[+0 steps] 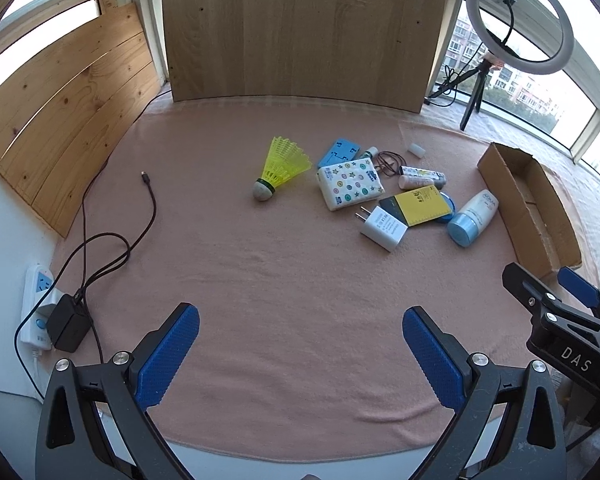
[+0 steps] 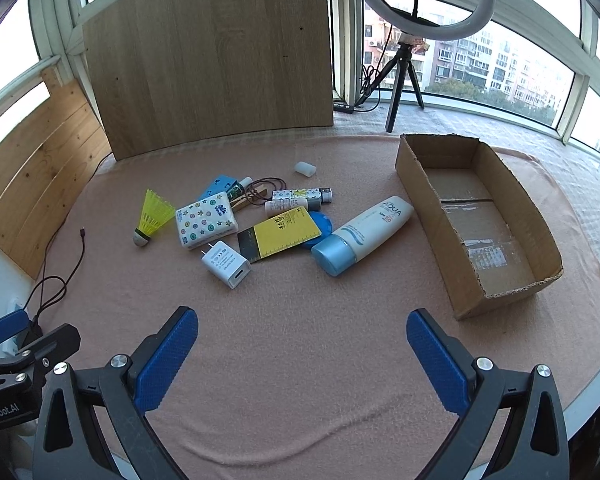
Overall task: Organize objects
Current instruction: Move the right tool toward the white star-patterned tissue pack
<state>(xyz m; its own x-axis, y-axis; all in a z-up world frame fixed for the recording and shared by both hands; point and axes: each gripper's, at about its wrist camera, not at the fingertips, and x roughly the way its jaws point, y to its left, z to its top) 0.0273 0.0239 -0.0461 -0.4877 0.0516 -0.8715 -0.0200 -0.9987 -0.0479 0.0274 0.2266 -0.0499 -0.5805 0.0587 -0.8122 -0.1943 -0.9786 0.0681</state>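
Note:
A pile of small objects lies mid-table on the pink cloth: a yellow shuttlecock (image 1: 281,172) (image 2: 153,216), a tissue pack (image 1: 350,189) (image 2: 206,221), a white charger plug (image 1: 382,227) (image 2: 227,264), a yellow card (image 1: 422,205) (image 2: 286,237) and a white-and-blue AQUA tube (image 1: 473,218) (image 2: 362,235). An open cardboard box (image 2: 440,216) (image 1: 534,216) stands to their right, with nothing in it. My left gripper (image 1: 300,346) and my right gripper (image 2: 302,350) are both open and empty, near the table's front edge, well short of the pile.
A power strip (image 1: 36,308) with a black adapter and trailing cable (image 1: 148,200) lies at the left. Wooden boards (image 1: 304,28) stand at the back and left. A ring light on a tripod (image 2: 420,4) stands behind the box. The right gripper also shows in the left wrist view (image 1: 556,304).

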